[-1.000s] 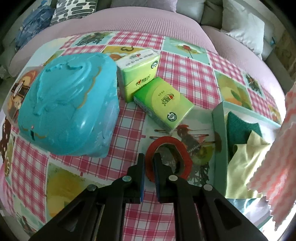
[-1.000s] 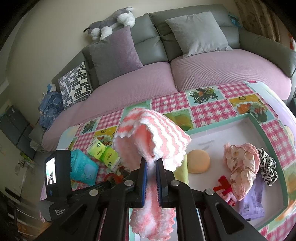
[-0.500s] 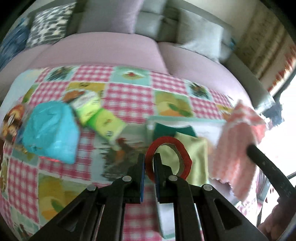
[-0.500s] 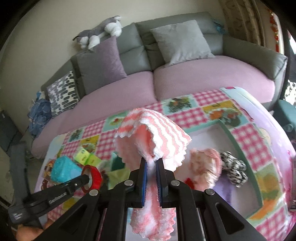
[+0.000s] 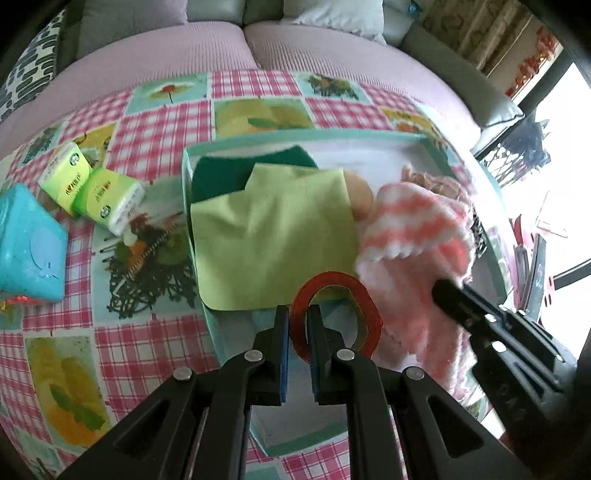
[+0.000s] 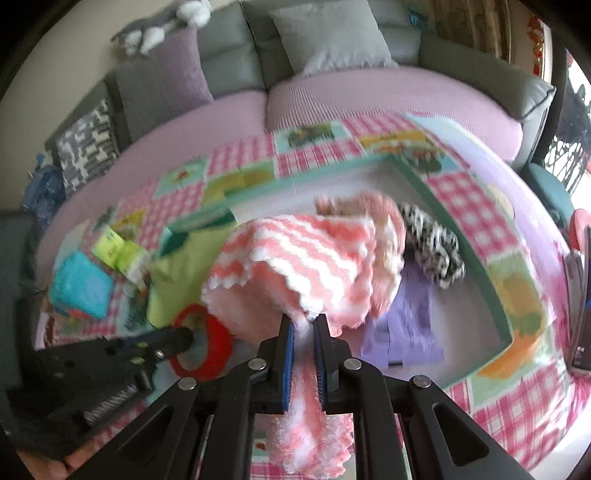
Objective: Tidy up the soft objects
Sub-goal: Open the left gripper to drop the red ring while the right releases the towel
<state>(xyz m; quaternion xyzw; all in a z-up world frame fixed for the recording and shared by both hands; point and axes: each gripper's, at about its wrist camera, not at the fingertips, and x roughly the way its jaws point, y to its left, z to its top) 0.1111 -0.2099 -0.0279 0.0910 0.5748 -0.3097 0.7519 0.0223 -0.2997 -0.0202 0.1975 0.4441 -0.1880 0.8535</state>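
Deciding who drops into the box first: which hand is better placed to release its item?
Right. Its fingers hold the pink-and-white cloth, already draped inside the teal box. The left gripper holds its red ring at the box's near edge.

Sofa behind table: pink seat cover, grey cushions, patterned pillow at left; plush toy on the backrest. Checked tablecloth carries two green tissue packs touching each other; blue wipes pack just beside them.
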